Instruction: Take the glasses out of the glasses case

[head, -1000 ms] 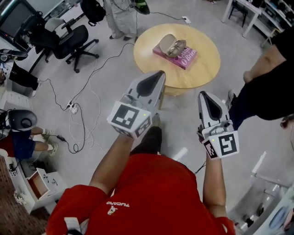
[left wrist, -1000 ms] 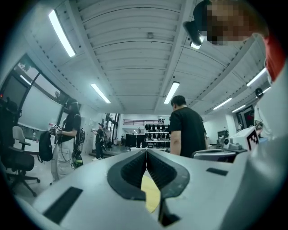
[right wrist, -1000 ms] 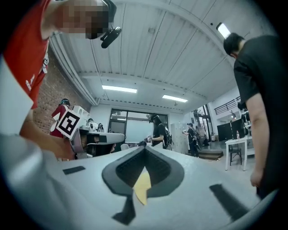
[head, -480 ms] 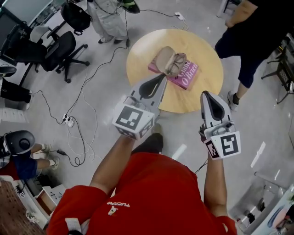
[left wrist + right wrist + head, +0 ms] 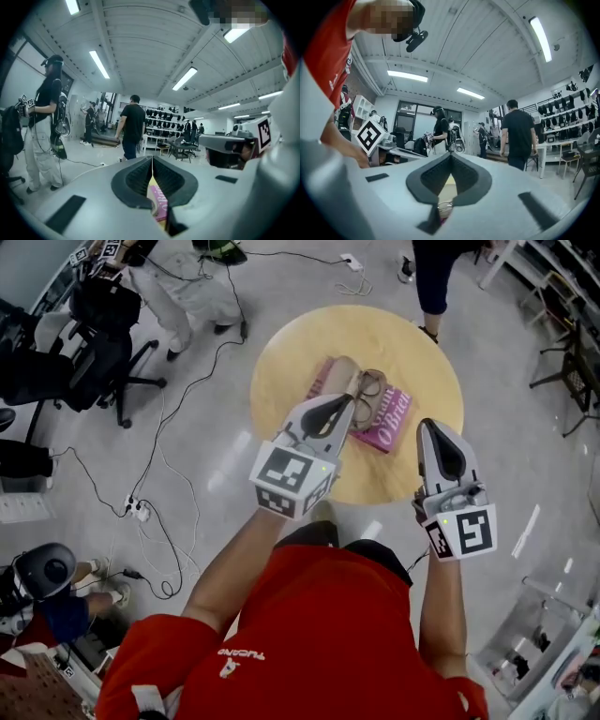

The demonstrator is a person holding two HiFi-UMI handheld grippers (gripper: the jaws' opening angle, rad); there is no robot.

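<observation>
An open tan glasses case (image 5: 337, 379) lies on a pink book (image 5: 395, 418) on the round wooden table (image 5: 291, 357). A pair of glasses (image 5: 368, 390) rests against the case's right half. My left gripper (image 5: 343, 402) is shut and empty, and its tip overlaps the book's near left corner in the head view. A strip of the pink book (image 5: 159, 202) shows through the left gripper's (image 5: 152, 157) jaw gap. My right gripper (image 5: 434, 426) is also shut and empty, over the table's near right edge. The glasses (image 5: 444, 206) show low in the right gripper's (image 5: 451, 154) jaw gap.
A person in dark clothes (image 5: 433, 268) stands beyond the table. Another person in light trousers (image 5: 183, 292) stands at the back left near an office chair (image 5: 98, 362). Cables (image 5: 169, 474) trail across the floor on the left. Racks and chairs (image 5: 562, 352) line the right side.
Both grippers have moved forward to the table, which now lies closer below them. The left tip has reached the book's corner. The person in dark clothes has walked round to the far side.
</observation>
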